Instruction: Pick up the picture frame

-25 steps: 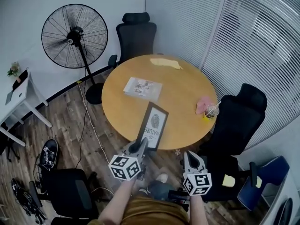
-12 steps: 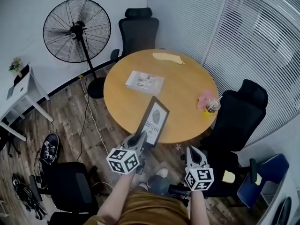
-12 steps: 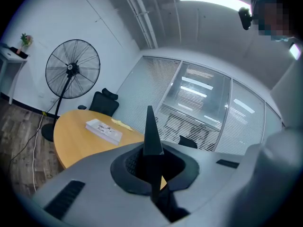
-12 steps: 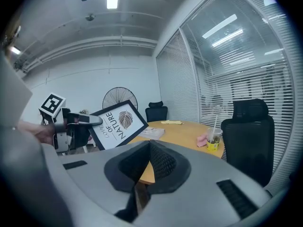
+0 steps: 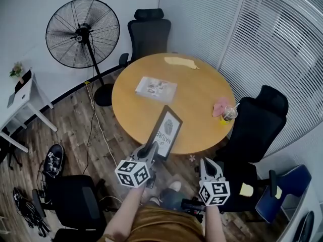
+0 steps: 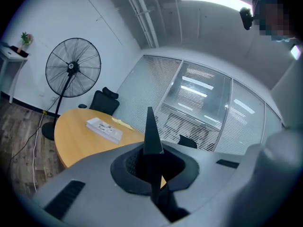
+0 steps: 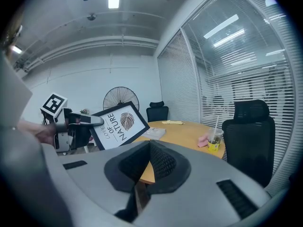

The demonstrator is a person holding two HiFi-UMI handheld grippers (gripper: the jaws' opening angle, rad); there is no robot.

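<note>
Picture frame (image 5: 165,131): off the counter (image 5: 197,92), held in the air over its near edge and tilted, print side up.
- The black border, white mat, leaf motif and the words "LOVE OF NATURE" are readable in the right gripper view (image 7: 118,125).
- In the left gripper view I see the frame edge-on (image 6: 152,135), a thin dark blade rising straight out of the jaws.

Left gripper (image 5: 150,152): jaws clenched on the frame's lower edge. From the head view, the frame extends up and away from the jaws toward the middle of the counter. No part of it touches the wood, as far as I can tell.

Right gripper (image 5: 206,166): jaws pressed together with nothing between them. It is low and to the right of the frame, apart from it, short of the counter's rim, and pointing toward the counter.

On the counter:
- A flat booklet (image 5: 156,88) lies left of centre.
- A yellow piece (image 5: 180,62) lies near the far edge.
- A pink item (image 5: 220,106) sits at the right rim, with a clear cup with a straw (image 5: 228,115) just beside it.

Surroundings:
- A standing fan (image 5: 83,33) is at the far left.
- One black office chair (image 5: 148,34) stands behind the counter.
- A second black chair (image 5: 257,127) stands at the counter's right side, by the blinds (image 5: 282,44).
</note>
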